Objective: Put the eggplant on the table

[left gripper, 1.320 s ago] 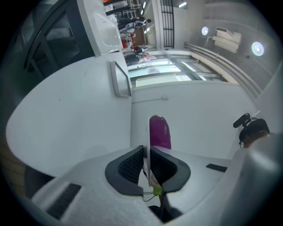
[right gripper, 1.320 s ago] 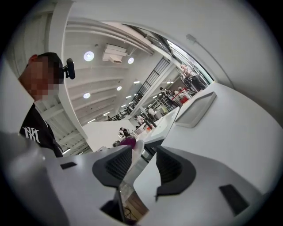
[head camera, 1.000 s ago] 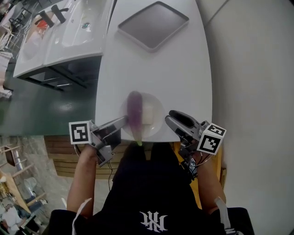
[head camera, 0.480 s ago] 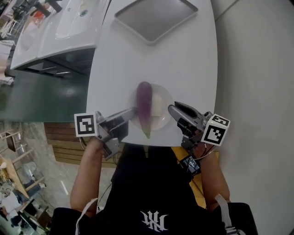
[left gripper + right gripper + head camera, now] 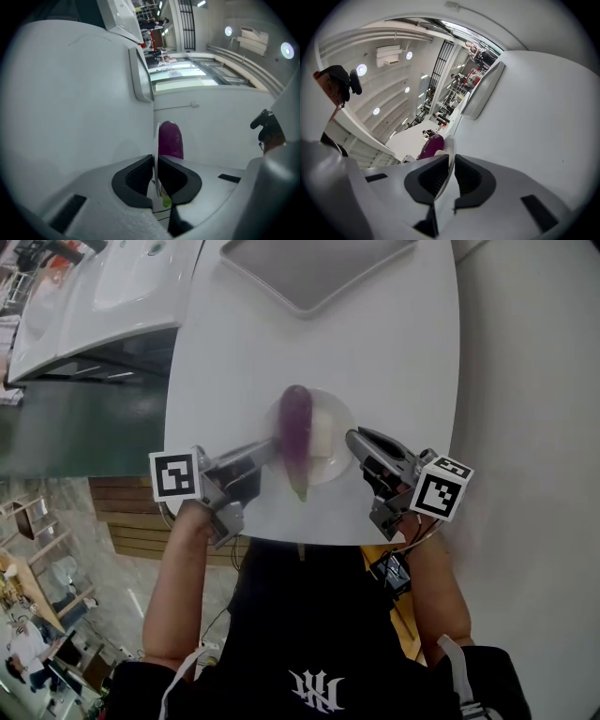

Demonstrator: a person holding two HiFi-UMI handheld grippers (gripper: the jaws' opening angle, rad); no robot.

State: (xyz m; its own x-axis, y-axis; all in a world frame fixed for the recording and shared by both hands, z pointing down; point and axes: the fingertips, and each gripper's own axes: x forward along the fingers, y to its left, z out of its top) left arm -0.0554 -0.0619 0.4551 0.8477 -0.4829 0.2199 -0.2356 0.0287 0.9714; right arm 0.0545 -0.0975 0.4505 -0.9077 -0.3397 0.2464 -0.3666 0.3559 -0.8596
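- Changed over the last second: right gripper (image 5: 354, 439) no longer wide open and clear of the plate (image 5: 339, 463). Fingers now closing on the plate's right rim, the thin rim filling the slot between the dark pads.
- Unchanged: left gripper (image 5: 270, 450) with fingers pinching the plate's left rim, seen edge-on between ribbed black pads in the left gripper view.
- Plate now farther in from the near edge of the counter (image 5: 384, 352). Green tip of the eggplant (image 5: 296, 432) level with that edge a second ago, now well inside it.
- Less motion blur on the eggplant than a second ago.
- Tray (image 5: 314, 268) cropped more by the top of the head view than before.
- Eggplant on the plate, lying lengthwise away from the person, a little left of the plate's middle, between the two grippers.
- Eggplant long and slim, rounded at the far end, with glossy purple skin and the green stem end toward the person.
- Just beside it on the plate, a pale blocky patch, not identifiable.
- Plate round, white, shallow, smooth and thin-rimmed.
- Cannot tell whether the plate is resting on the counter or held just above it.
- Counter smooth, matte white, with rounded near corners.
- Tray grey and rectangular, with rounded corners and a raised lip, at the counter's far end.
- Grippers in grey moulded shells with black textured pads.
- White basin of a sink (image 5: 131, 277) off the counter's far left.
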